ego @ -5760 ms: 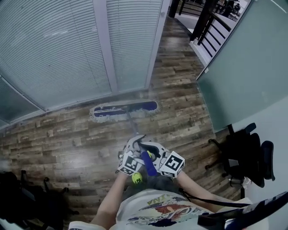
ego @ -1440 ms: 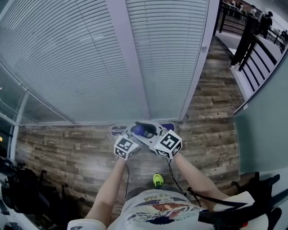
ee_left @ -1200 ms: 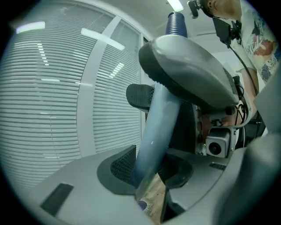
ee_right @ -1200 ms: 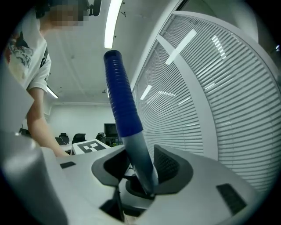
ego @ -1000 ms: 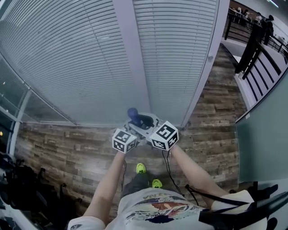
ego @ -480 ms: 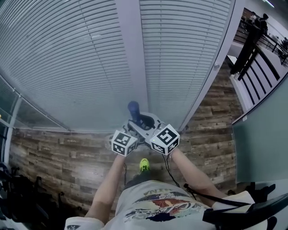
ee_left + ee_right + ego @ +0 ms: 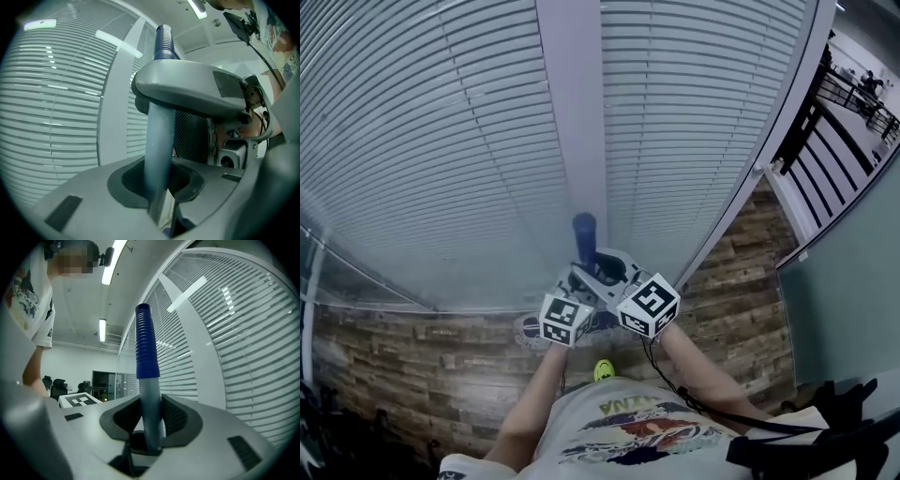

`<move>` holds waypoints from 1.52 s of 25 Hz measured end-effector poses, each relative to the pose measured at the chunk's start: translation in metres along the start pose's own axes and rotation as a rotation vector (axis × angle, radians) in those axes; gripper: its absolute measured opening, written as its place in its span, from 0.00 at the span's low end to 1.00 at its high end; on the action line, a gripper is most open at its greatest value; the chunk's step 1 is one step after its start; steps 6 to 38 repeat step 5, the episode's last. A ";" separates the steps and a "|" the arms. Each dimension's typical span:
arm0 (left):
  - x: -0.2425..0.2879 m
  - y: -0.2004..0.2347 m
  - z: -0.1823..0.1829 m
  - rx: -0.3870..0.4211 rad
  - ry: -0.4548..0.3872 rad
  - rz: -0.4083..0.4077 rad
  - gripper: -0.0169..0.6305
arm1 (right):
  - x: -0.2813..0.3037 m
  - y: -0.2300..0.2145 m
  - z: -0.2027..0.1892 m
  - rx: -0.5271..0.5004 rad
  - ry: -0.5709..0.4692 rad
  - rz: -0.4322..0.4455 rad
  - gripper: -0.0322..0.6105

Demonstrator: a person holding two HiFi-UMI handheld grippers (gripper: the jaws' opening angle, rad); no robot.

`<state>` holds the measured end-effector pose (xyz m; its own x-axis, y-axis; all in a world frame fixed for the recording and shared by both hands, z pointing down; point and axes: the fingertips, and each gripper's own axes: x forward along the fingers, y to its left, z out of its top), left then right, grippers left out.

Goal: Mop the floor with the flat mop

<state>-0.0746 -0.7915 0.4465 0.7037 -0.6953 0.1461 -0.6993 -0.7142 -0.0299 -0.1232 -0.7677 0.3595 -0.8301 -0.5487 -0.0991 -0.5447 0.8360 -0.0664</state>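
The flat mop's handle [image 7: 584, 234] has a blue ribbed grip on top and a grey pole below. It stands nearly upright in front of me. My left gripper [image 7: 579, 281] is shut on the grey pole [image 7: 157, 154], lower down. My right gripper [image 7: 606, 268] is shut on the pole [image 7: 152, 413] just under the blue grip [image 7: 146, 343]. Both sets of jaws have just been closing, with the pole between them. The mop head [image 7: 528, 330], blue with a white fringe, peeks out on the floor under the marker cubes. In the left gripper view the right gripper's jaw crosses above.
A glass wall with shut venetian blinds [image 7: 441, 141] and a white post [image 7: 572, 112] stands right ahead. The wood-plank floor [image 7: 403, 361] runs left and right. A dark railing [image 7: 811, 117] is at the right, and a black chair [image 7: 853, 398] at the lower right. My green shoe [image 7: 604, 371] is below the grippers.
Both grippers have moved with the handle along the glass wall. The mop head, far out by the wall at first, now lies just under the hands. The post has drawn closer.
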 end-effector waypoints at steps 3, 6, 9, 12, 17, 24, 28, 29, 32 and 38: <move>0.008 0.015 0.003 -0.008 -0.002 0.004 0.15 | 0.013 -0.013 0.000 -0.005 0.003 -0.016 0.25; 0.012 0.024 0.005 -0.015 -0.001 0.009 0.15 | 0.023 -0.020 -0.002 -0.002 0.009 -0.020 0.24; 0.012 0.024 0.005 -0.015 -0.001 0.009 0.15 | 0.023 -0.020 -0.002 -0.002 0.009 -0.020 0.24; 0.012 0.024 0.005 -0.015 -0.001 0.009 0.15 | 0.023 -0.020 -0.002 -0.002 0.009 -0.020 0.24; 0.012 0.024 0.005 -0.015 -0.001 0.009 0.15 | 0.023 -0.020 -0.002 -0.002 0.009 -0.020 0.24; 0.012 0.024 0.005 -0.015 -0.001 0.009 0.15 | 0.023 -0.020 -0.002 -0.002 0.009 -0.020 0.24; 0.012 0.024 0.005 -0.015 -0.001 0.009 0.15 | 0.023 -0.020 -0.002 -0.002 0.009 -0.020 0.24; 0.012 0.024 0.005 -0.015 -0.001 0.009 0.15 | 0.023 -0.020 -0.002 -0.002 0.009 -0.020 0.24; 0.012 0.024 0.005 -0.015 -0.001 0.009 0.15 | 0.023 -0.020 -0.002 -0.002 0.009 -0.020 0.24; 0.012 0.024 0.005 -0.015 -0.001 0.009 0.15 | 0.023 -0.020 -0.002 -0.002 0.009 -0.020 0.24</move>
